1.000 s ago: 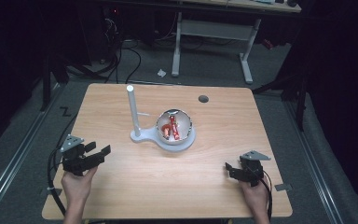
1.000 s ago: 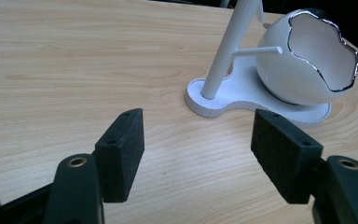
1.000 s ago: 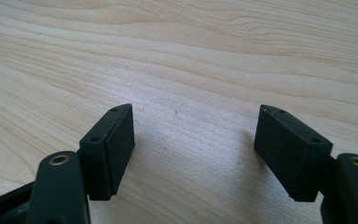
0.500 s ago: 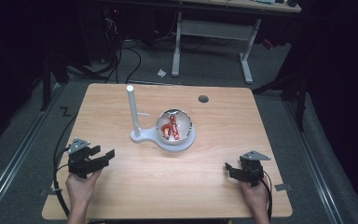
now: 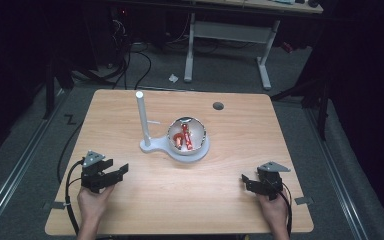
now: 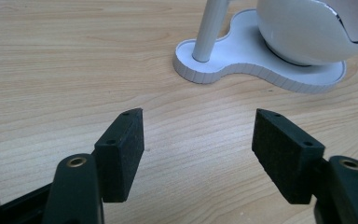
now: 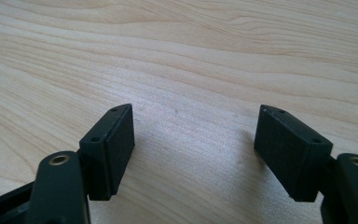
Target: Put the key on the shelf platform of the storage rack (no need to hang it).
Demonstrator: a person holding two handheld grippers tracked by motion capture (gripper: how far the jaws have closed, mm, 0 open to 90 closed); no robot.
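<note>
A white stand (image 5: 152, 146) sits mid-table with an upright white post (image 5: 141, 117) and a round bowl (image 5: 186, 135) that holds red pieces (image 5: 185, 137). My left gripper (image 5: 120, 172) is low over the wood at the front left and points toward the stand. It is open with nothing between its pads. In the left gripper view the gripper (image 6: 198, 140) faces the stand's base (image 6: 242, 70), the post (image 6: 209, 28) and the bowl's white outside (image 6: 307, 28), a short way off. My right gripper (image 5: 245, 181) rests at the front right, open and empty, over bare wood (image 7: 193, 135).
The wooden table (image 5: 240, 150) has a small round hole (image 5: 218, 106) near its far edge. Behind the table stand a desk's white legs (image 5: 190, 45), with cables on the dark floor. Bare wood lies between the two grippers.
My left gripper has sunk toward the table and shifted slightly right. Its jaws stand as wide as before. The right gripper has kept still.
</note>
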